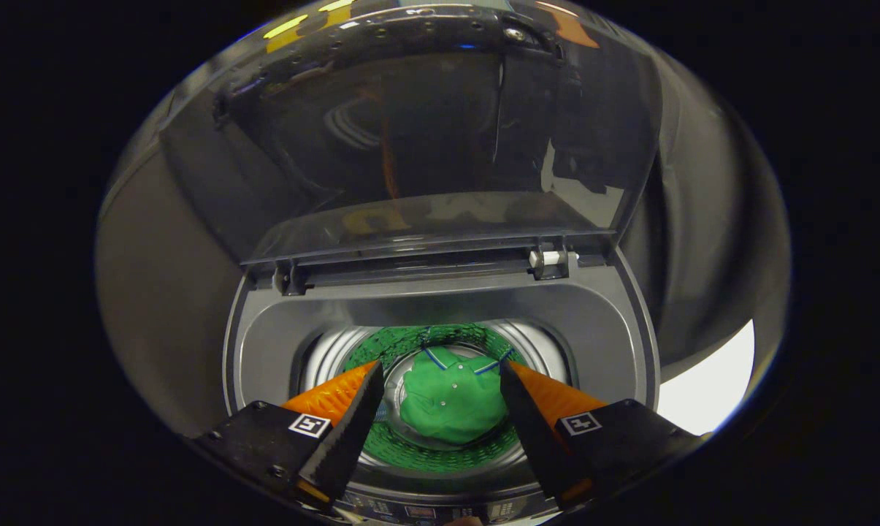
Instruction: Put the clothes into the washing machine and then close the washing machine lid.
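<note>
A green garment [450, 400] with blue trim lies crumpled at the bottom of the washing machine's shiny drum [334, 351]. My gripper [440, 369] hovers above the drum opening, open, its fingers spread wide with nothing held between them; the garment shows far below in the gap. The grey top-loading washing machine [593, 321] has its tinted transparent lid [425, 139] standing raised on its hinges [549, 261] beyond the fingers.
The machine's control panel [425, 510] runs along the near rim under the fingers. A bright patch of floor [710, 394] shows to the right of the machine. Dark booth walls surround it.
</note>
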The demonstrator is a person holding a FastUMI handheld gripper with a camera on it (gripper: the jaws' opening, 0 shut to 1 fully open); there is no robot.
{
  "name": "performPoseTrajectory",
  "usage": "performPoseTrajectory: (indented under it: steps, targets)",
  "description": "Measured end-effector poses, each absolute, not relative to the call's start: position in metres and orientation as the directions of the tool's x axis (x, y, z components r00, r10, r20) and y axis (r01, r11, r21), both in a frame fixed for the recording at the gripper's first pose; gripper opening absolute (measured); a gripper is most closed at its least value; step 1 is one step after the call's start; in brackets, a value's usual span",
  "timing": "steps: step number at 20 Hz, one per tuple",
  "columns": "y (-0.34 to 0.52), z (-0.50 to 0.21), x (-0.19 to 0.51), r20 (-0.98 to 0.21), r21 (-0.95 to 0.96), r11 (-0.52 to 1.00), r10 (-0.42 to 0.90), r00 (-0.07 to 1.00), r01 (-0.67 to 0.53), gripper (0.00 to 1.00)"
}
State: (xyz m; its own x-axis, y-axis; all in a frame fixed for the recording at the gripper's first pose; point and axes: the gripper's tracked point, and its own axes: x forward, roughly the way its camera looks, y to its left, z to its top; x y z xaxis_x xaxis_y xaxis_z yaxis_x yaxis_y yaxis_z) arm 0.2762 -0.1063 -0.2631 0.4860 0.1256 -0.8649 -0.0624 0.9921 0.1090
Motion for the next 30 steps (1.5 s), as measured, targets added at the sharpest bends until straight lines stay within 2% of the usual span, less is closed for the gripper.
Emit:
performPoseTrajectory:
  steps: [15, 22, 30]
  targets:
    - [-0.106, -0.153, 0.282, -0.725, 0.174, 0.979, 0.200, 0.659, -0.105, 0.98]
    - [-0.109, -0.067, 0.329, -0.609, 0.193, 0.976, 0.204, 0.767, -0.106, 0.98]
    - [-0.102, -0.012, 0.384, -0.537, 0.170, 0.978, 0.195, 0.821, -0.121, 0.98]
